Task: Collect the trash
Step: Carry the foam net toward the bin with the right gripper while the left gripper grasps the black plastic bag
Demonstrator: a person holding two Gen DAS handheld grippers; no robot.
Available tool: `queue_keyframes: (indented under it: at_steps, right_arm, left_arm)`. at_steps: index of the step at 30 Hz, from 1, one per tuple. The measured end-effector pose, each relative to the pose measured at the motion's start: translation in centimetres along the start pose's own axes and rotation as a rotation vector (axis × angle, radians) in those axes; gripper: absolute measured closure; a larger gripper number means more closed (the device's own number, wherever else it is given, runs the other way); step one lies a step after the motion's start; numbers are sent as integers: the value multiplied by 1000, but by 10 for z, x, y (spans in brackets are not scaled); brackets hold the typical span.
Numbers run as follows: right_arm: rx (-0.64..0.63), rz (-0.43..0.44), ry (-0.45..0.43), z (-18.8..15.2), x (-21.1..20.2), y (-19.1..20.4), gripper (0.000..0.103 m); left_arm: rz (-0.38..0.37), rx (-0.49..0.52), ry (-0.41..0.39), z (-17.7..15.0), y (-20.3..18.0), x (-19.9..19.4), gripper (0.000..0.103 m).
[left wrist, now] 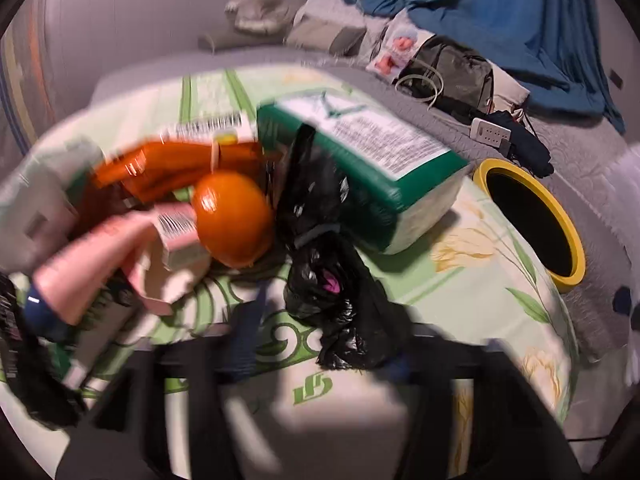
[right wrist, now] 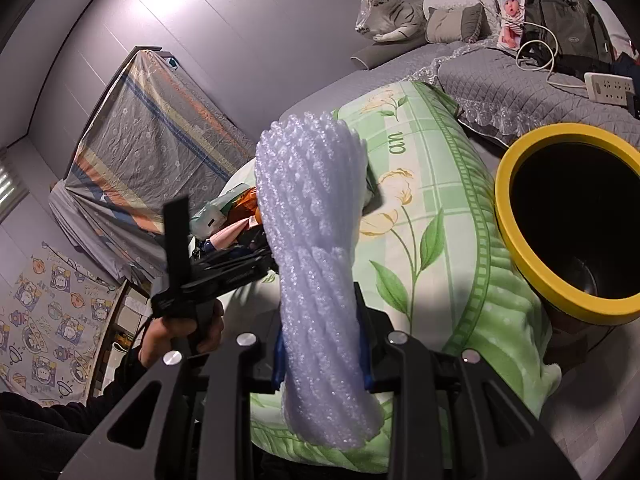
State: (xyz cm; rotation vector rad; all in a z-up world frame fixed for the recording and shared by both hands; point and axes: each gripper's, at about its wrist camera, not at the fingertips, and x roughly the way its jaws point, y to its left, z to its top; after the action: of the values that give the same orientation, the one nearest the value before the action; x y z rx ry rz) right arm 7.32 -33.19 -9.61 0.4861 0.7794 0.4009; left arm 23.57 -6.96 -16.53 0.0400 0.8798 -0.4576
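The left wrist view is motion-blurred. A crumpled black plastic bag (left wrist: 340, 304) lies on the green flowered cloth (left wrist: 480, 280) between the fingers of my left gripper (left wrist: 324, 354). It reaches the right finger; cloth shows beside the left one, so the jaws stand open. Behind it is a trash pile: an orange round wrapper (left wrist: 234, 220), a pink tube (left wrist: 92, 264) and a green and white box (left wrist: 360, 148). My right gripper (right wrist: 323, 364) is shut on a white foam net sleeve (right wrist: 316, 240), held upright. The yellow-rimmed black bin (right wrist: 568, 220) stands to its right.
A hand (right wrist: 180, 332) holds the left gripper at the left of the right wrist view. On the grey quilted bed (right wrist: 500, 84) lie a backpack (right wrist: 568, 28), a power strip (right wrist: 608, 88) and a plush tiger (right wrist: 392, 12). A sheet-covered rack (right wrist: 152, 140) stands by the wall.
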Motion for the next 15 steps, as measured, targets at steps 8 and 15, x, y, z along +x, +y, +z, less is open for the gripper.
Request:
queue_keyframes:
  at_steps: [8,15]
  right_arm:
    - [20,0,-6,-1,-2,-7,78]
    - [41,-4,-16,-2,-5,-10,78]
  left_arm:
    - [-8,17,-147,-2,-9,-54,87]
    - [-1,112,-277,13,-49,-108,87]
